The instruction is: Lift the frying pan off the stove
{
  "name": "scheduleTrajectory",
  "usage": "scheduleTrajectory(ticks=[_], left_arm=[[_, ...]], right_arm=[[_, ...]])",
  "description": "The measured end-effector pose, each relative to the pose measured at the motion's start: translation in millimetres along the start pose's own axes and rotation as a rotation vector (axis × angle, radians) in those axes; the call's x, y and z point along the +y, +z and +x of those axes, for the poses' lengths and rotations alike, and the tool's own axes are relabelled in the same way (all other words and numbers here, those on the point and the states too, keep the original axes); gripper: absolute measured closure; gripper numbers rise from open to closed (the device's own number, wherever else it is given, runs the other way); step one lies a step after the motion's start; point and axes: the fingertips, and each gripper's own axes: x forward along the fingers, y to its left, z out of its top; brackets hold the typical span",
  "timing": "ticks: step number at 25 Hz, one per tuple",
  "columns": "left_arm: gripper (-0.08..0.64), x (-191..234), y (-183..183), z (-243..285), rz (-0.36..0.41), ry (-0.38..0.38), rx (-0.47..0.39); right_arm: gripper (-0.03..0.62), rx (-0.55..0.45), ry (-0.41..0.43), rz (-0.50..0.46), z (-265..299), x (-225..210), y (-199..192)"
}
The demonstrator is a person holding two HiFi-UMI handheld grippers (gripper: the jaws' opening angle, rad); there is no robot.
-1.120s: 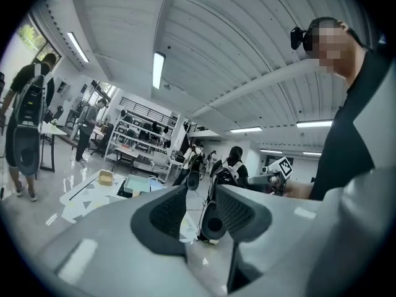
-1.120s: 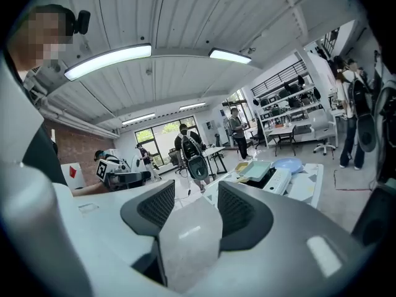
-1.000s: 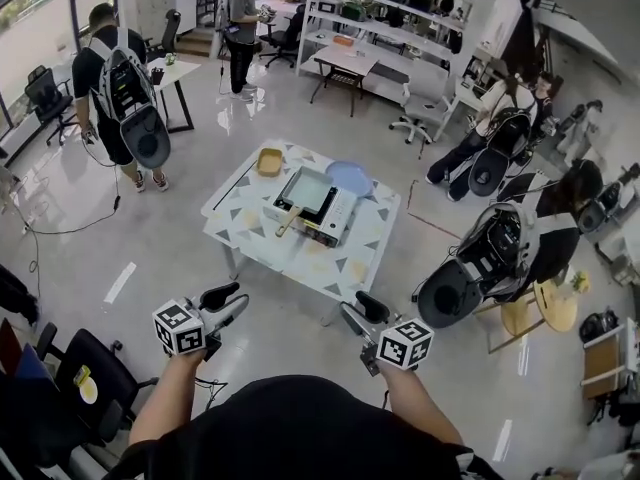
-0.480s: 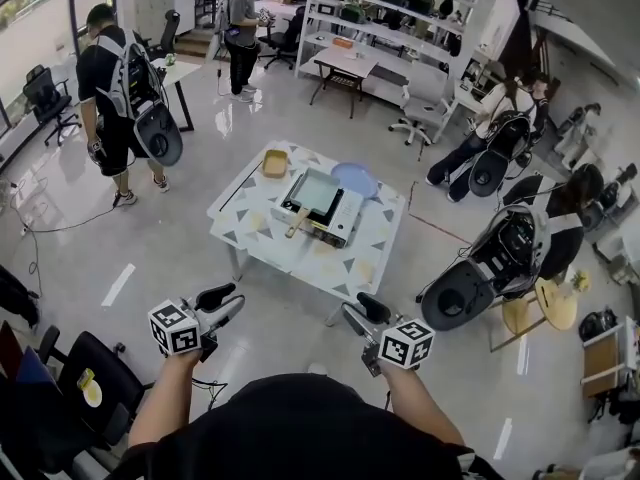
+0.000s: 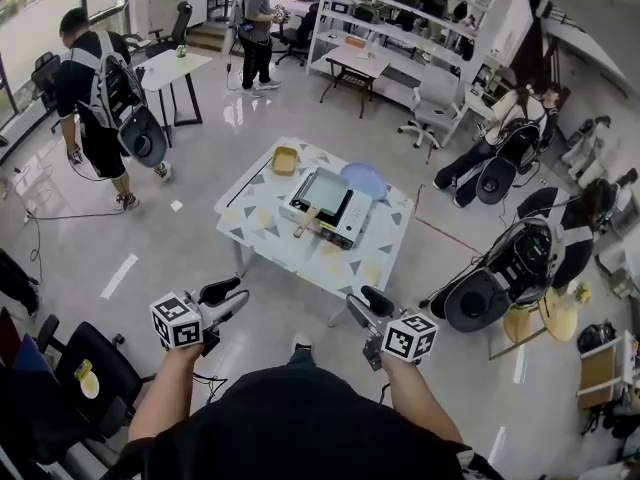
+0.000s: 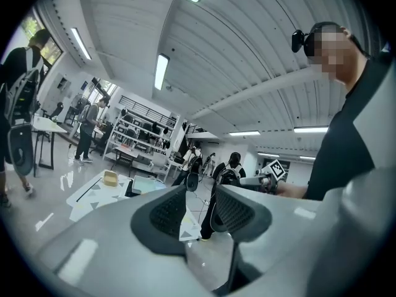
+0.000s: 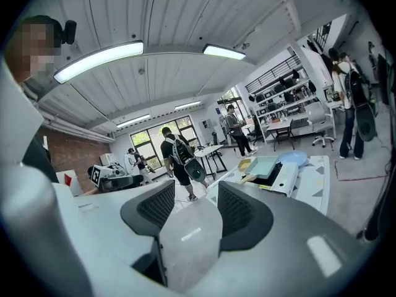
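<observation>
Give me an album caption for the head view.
Left gripper and right gripper, both open, face the frying pan on its stove.

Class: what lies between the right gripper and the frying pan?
Head view: only floor, bare tabletop and the stove's front separate the right gripper from the frying pan.

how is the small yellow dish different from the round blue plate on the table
Shape: the small squarish yellow dish has corners; the round pale blue plate is a flat disc.
Size: the yellow dish is clearly smaller than the blue plate.
Place: in the head view the dish sits left of the white portable stove, while the plate sits on the stove's right.
Both rest on the white patterned table, toward its far side.
</observation>
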Motion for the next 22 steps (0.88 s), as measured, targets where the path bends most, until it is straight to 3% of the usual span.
scheduleTrajectory(ticks=[10, 22], left_arm=[[0.411, 28, 0, -1, -0.030, 0.045, 0.011], [0.396, 71, 9, 51, -0.073, 0.075, 0.028]], right_arm=[[0.360, 0.005, 0.049, -0.010, 42, -10, 26], [0.360, 0.032, 0.061, 0.048, 76, -64, 40]])
